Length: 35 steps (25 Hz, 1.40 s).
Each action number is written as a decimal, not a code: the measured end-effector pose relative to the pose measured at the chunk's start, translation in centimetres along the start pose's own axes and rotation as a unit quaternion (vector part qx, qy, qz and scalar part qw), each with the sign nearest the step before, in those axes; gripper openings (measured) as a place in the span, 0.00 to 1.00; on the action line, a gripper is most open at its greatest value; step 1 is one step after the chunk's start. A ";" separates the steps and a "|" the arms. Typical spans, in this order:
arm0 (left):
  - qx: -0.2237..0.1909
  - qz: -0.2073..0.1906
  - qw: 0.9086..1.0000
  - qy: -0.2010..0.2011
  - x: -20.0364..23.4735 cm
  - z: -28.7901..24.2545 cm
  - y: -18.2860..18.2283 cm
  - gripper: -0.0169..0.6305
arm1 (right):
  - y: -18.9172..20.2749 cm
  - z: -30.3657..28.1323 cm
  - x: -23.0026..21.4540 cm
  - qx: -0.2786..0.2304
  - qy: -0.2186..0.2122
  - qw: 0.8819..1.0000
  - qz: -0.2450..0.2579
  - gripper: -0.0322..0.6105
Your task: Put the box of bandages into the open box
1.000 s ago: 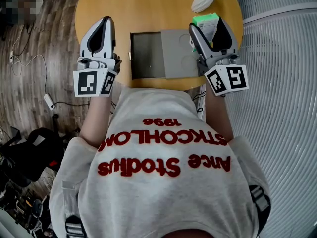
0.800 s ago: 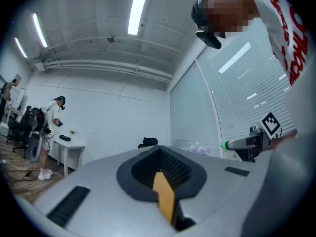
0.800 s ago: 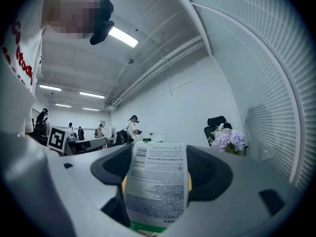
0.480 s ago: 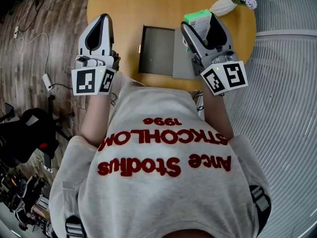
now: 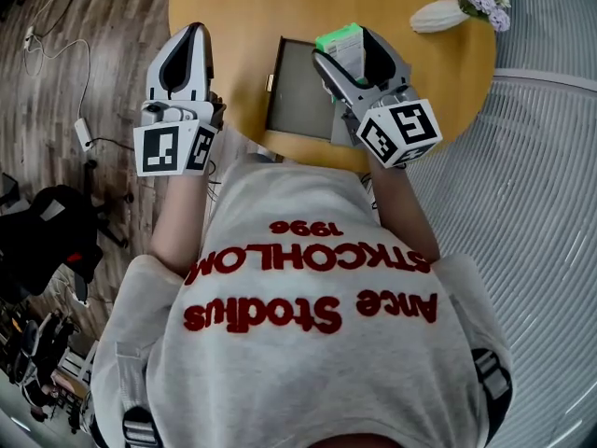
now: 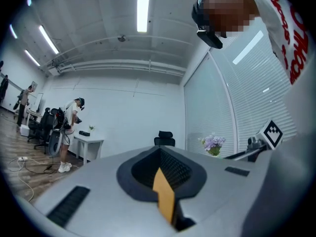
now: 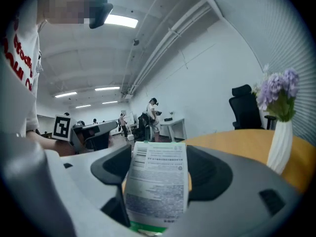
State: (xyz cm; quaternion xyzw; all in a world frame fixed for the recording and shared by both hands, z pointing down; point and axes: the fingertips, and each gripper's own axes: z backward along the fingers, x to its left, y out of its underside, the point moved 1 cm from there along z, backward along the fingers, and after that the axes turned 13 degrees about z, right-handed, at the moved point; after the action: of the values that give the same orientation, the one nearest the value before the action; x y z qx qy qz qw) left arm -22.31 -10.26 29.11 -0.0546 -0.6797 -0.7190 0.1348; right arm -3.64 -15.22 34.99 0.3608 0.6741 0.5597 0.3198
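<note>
Now the right hand-held gripper (image 5: 346,47) clamps the box of bandages (image 7: 157,191) just above the open box (image 5: 297,91) by the near edge of the worktop (image 5: 242,17), so only lowering and release seem left, while the left hand-held gripper (image 5: 191,31) hangs closed and empty at its left edge.

The box of bandages (image 7: 155,186) looked like smooth printed card, faintly glossy. The open box (image 5: 300,96) was matt grey, the table (image 5: 242,26) smooth, satin-finished wood, and the vase (image 5: 438,14) smooth white with a slight sheen.
</note>
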 end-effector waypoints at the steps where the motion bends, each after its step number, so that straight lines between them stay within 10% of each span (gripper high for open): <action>1: 0.004 0.003 1.000 -0.003 0.3 0.0 0.5 0.03 | 1.3 -0.5 0.2 0.012 -0.006 1.000 -0.010 0.61; 11: 0.042 0.022 0.999 -0.019 2.8 -0.2 4.2 0.03 | 12.6 -5.0 2.1 0.117 -0.033 0.988 -0.095 0.61; 20: 0.057 0.032 0.998 -0.027 3.8 -0.2 5.3 0.03 | 18.8 -6.7 5.2 0.257 -0.044 0.965 0.040 0.61; 28: 0.061 0.039 0.997 -0.031 4.4 0.1 5.5 0.03 | 21.9 -7.0 8.0 0.367 -0.102 0.911 0.156 0.61; 35: 0.057 0.038 0.997 -0.031 4.4 0.0 5.2 0.03 | 21.8 -7.3 8.3 0.362 -0.108 0.913 0.151 0.61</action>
State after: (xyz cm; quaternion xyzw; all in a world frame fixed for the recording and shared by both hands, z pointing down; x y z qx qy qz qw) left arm -25.14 -10.96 35.26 -0.0950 -0.7205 -0.6716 0.1440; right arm -11.36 -9.60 57.47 0.6074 0.7296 0.2761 0.1501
